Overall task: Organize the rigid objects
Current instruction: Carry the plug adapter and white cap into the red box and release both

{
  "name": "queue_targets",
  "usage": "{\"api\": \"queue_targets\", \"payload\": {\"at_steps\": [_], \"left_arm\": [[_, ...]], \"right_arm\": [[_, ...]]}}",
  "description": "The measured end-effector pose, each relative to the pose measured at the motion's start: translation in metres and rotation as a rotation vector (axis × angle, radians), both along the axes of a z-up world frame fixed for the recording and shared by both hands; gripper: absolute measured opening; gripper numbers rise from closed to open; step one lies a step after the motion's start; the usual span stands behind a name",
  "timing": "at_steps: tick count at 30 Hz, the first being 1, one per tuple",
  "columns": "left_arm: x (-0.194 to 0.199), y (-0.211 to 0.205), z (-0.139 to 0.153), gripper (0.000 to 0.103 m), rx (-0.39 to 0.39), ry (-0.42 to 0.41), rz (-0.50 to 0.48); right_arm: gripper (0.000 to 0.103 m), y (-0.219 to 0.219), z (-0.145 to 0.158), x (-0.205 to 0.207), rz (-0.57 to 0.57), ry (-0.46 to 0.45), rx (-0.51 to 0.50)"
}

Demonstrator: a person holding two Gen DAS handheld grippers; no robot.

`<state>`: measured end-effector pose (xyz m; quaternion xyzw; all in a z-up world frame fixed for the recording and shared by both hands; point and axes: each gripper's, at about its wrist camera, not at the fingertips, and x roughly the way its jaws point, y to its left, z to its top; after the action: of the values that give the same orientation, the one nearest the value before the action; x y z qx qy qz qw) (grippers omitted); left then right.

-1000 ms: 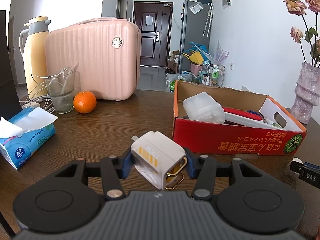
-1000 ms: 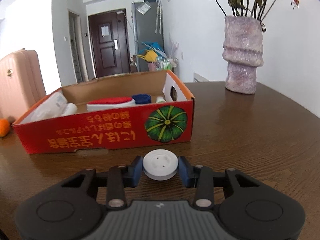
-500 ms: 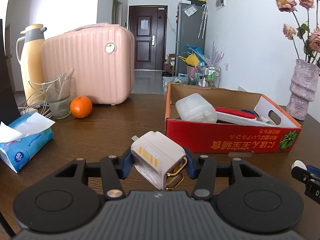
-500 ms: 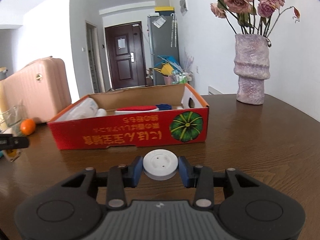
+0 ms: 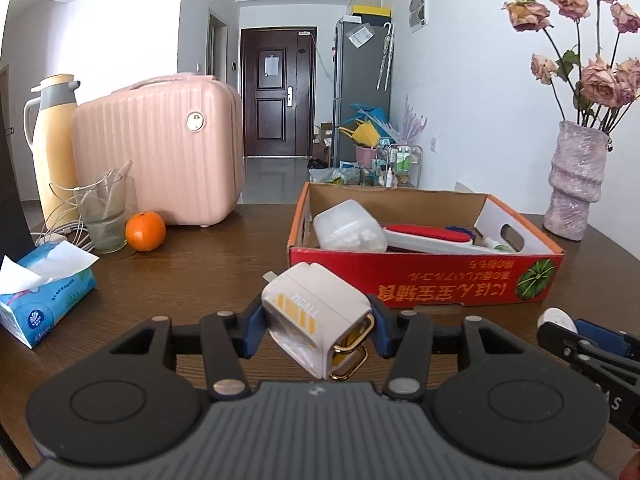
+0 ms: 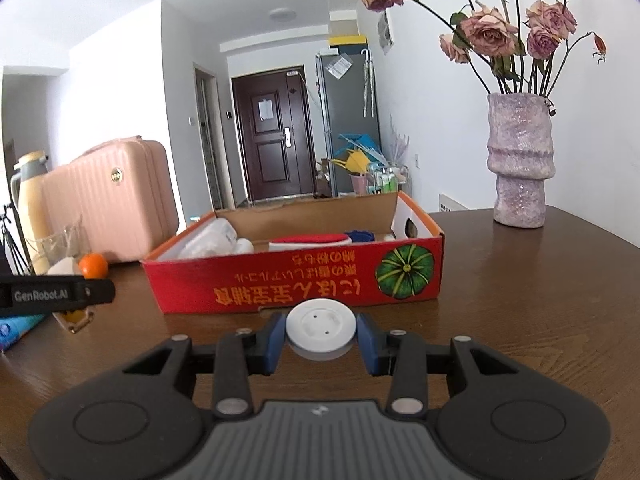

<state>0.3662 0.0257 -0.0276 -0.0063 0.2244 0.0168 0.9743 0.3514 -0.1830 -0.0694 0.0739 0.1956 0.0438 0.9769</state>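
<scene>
The left gripper has its jaws clamped on a white charger block, tilted, with orange stripes on its face and a gold-coloured clip at its lower right corner; the block is held clear above the wooden tabletop, just short of the near wall of the red cardboard box; the right gripper has its jaws closed narrowly on a white round disc, lying flat between the blue pads, also just short of the box's near wall; in the left wrist view the right gripper appears at the right edge with the disc at its tip; in the right wrist view the left gripper enters from the left edge; the box stands toward the far middle of the tabletop and contains a translucent plastic container at its left end, a red-and-white flat item in the middle, and a blue item toward its right end; a purple vase of dried roses stands near the far right edge of the tabletop; a pink case, a yellow flask, a glass, an orange and a tissue pack occupy the left side.
</scene>
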Motion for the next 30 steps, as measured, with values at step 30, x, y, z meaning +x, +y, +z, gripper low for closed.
{"api": "queue_targets", "payload": {"at_steps": [30], "left_arm": [[0.065, -0.046, 0.019, 0.053, -0.080, -0.026, 0.017]], "right_arm": [[0.038, -0.016, 0.012, 0.062, 0.003, -0.110, 0.035]]}}
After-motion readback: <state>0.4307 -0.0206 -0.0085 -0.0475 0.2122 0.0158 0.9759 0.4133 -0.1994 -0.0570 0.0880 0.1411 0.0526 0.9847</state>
